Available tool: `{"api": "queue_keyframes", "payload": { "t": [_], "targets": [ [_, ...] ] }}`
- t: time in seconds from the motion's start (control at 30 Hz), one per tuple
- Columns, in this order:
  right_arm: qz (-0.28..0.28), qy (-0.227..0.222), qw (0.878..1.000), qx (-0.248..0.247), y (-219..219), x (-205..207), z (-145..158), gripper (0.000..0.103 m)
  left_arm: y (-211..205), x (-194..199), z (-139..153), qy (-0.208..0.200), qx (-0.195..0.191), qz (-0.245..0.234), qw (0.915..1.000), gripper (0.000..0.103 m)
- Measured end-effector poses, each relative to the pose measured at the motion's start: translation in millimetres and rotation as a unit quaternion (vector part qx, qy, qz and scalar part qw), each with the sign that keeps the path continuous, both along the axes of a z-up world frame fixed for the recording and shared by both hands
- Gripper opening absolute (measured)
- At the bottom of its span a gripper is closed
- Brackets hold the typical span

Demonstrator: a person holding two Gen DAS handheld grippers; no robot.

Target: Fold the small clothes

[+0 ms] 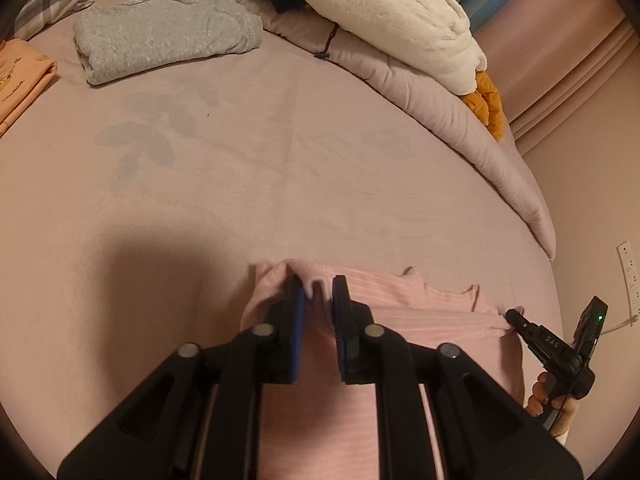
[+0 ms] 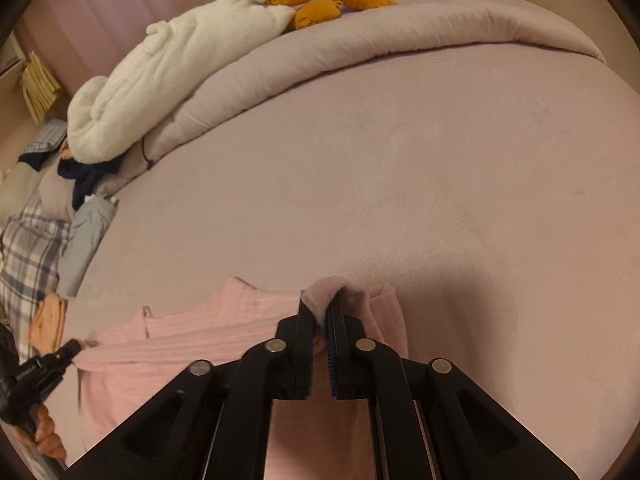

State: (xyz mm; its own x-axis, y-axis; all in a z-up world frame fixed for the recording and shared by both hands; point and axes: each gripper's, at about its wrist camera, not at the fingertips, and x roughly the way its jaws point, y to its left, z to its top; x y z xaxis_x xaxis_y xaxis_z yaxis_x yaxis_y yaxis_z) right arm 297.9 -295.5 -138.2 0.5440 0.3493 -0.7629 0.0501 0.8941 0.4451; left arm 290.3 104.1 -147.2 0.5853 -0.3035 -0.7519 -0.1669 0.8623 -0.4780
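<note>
A pink ribbed knit top [image 1: 420, 304] lies on the mauve bed sheet near the front edge; it also shows in the right wrist view [image 2: 192, 336]. My left gripper [image 1: 318, 290] pinches a raised fold at the top's left edge, with a narrow gap between the pads. My right gripper [image 2: 322, 312] is shut on a bunched fold at the top's right edge. Each gripper shows at the side of the other's view, the right one [image 1: 516, 318] and the left one [image 2: 70, 348], both at the cloth's corners.
A folded grey garment [image 1: 160, 36] and a folded peach garment [image 1: 20, 84] lie at the back left. A rolled mauve duvet [image 1: 440, 100] with a white fleece blanket [image 1: 392, 12] and an orange plush item [image 1: 488, 104] runs along the right. Plaid pillow [image 2: 28, 256] at the far left.
</note>
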Motion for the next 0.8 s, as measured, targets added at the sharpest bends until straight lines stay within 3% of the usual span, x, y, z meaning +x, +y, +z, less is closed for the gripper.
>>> {"api": "queue_keyframes", "payload": {
  "t": [0.07, 0.13, 0.2, 0.27, 0.33, 0.6, 0.67, 0.8],
  "targets": [
    [-0.001, -0.002, 1.0, 0.0, -2.3, -0.4, 0.2, 0.006, 1.6, -0.6, 1.7, -0.011, 0.011, 0.009, 0.9998, 0.027],
    [-0.005, -0.004, 1.0, 0.007, -4.5, 1.9, 1.3, 0.006, 3.1, -0.8, 5.3, -0.021, 0.022, 0.013, 0.9995, 0.04],
    [-0.008, -0.008, 1.0, 0.013, -7.8, 3.1, 3.5, 0.013, 3.5, -1.6, 7.5, -0.025, 0.032, 0.011, 0.9991, 0.049],
    [-0.017, -0.019, 1.0, 0.011, -11.2, 3.0, 7.9, 0.036, 3.8, -2.3, 10.4, -0.034, 0.042, 0.01, 0.9985, 0.052],
    [-0.032, -0.029, 0.999, 0.001, -15.2, 2.9, 13.5, 0.05, 5.0, -3.7, 13.8, -0.037, 0.045, 0.013, 0.9982, 0.059],
    [-0.051, -0.035, 0.998, -0.032, -25.3, -19.3, 33.1, 0.051, 11.6, -35.6, 29.5, -0.043, 0.044, 0.019, 0.9979, 0.089],
    [-0.05, -0.037, 0.997, -0.045, -23.7, -31.4, 38.0, 0.057, 9.8, -50.2, 28.1, -0.04, 0.045, 0.013, 0.9981, 0.091],
    [-0.051, -0.041, 0.996, -0.059, -21.1, -57.5, 46.2, 0.06, 1.6, -81.2, 17.8, -0.015, 0.044, -0.007, 0.9989, 0.091]
  ]
}}
